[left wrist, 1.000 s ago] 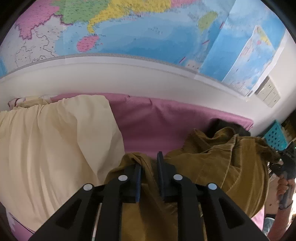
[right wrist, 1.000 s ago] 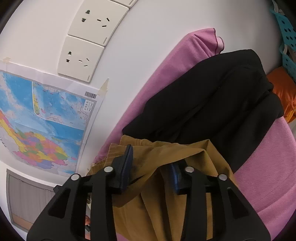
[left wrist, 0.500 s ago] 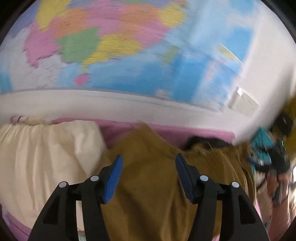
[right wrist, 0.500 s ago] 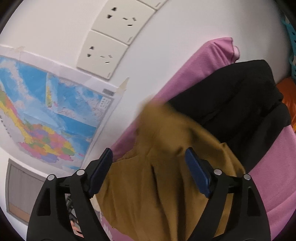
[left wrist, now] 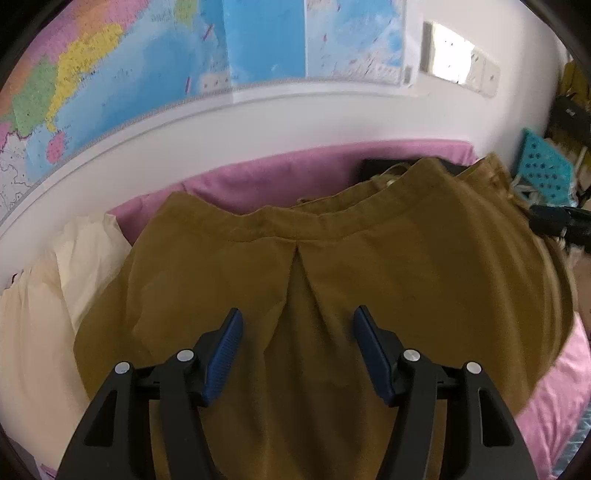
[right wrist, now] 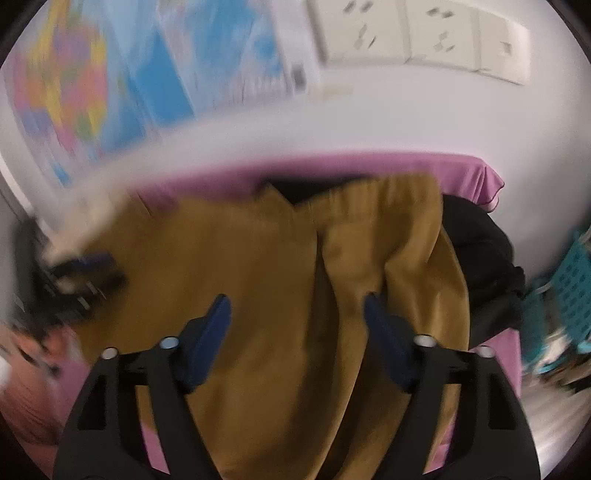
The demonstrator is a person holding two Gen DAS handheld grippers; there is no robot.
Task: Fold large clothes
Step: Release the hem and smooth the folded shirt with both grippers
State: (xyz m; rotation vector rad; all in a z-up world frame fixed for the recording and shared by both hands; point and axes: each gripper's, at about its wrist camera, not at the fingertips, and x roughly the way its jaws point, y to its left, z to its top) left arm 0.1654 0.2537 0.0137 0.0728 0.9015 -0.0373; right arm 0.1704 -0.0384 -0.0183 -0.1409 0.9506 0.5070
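Observation:
A mustard-brown garment (left wrist: pixel 332 295) lies spread flat on the pink sheet (left wrist: pixel 258 181), collar edge toward the wall. It also shows in the right wrist view (right wrist: pixel 258 295), blurred by motion. My left gripper (left wrist: pixel 297 354) is open and empty, hovering over the garment's near part. My right gripper (right wrist: pixel 297 343) is open and empty above the garment's right side. The right gripper's body (left wrist: pixel 557 221) shows at the right edge of the left wrist view.
A cream garment (left wrist: pixel 48 314) lies to the left of the brown one. A black garment (right wrist: pixel 480 266) lies to its right by the wall. A teal perforated basket (left wrist: pixel 546 173) stands at the far right. A map (left wrist: pixel 147 55) and wall sockets (right wrist: pixel 424 33) cover the wall.
Both grippers opened and let go of the brown garment, which dropped from a bunched hold and now lies spread flat. Both cameras swung to face the wall squarely.

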